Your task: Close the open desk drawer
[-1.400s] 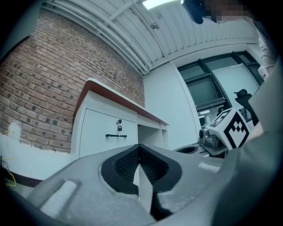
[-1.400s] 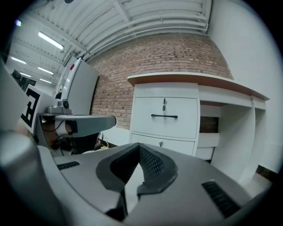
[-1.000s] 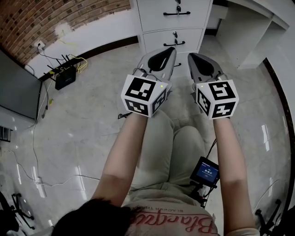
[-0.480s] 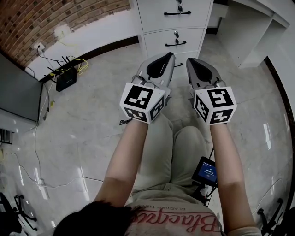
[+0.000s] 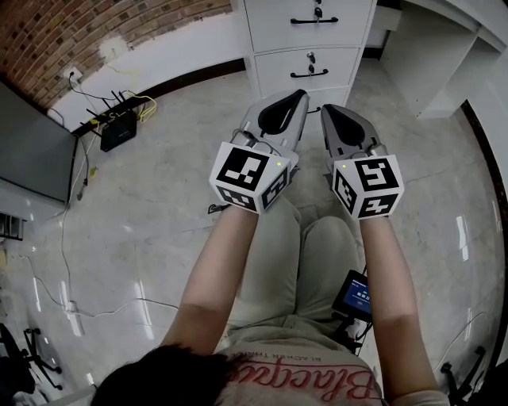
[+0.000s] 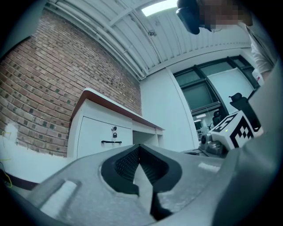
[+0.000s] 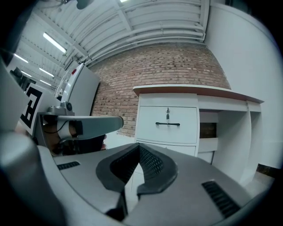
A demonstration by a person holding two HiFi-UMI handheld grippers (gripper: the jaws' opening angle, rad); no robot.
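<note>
A black router (image 5: pixel 117 129) with cables (image 5: pixel 141 103) lies on the glossy floor (image 5: pixel 151 214), close to the brick wall (image 5: pixel 95 20). A small device (image 5: pixel 356 294) with a lit screen shows at the lower right.

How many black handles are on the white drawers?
2: the upper handle sits at the head view's top edge, the lower handle just beneath it. Another may be hidden lower down.

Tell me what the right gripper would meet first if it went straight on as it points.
Probably the white drawer cabinet, just below its drawer with the black handle; nothing shows in between, but depth is unclear.
</note>
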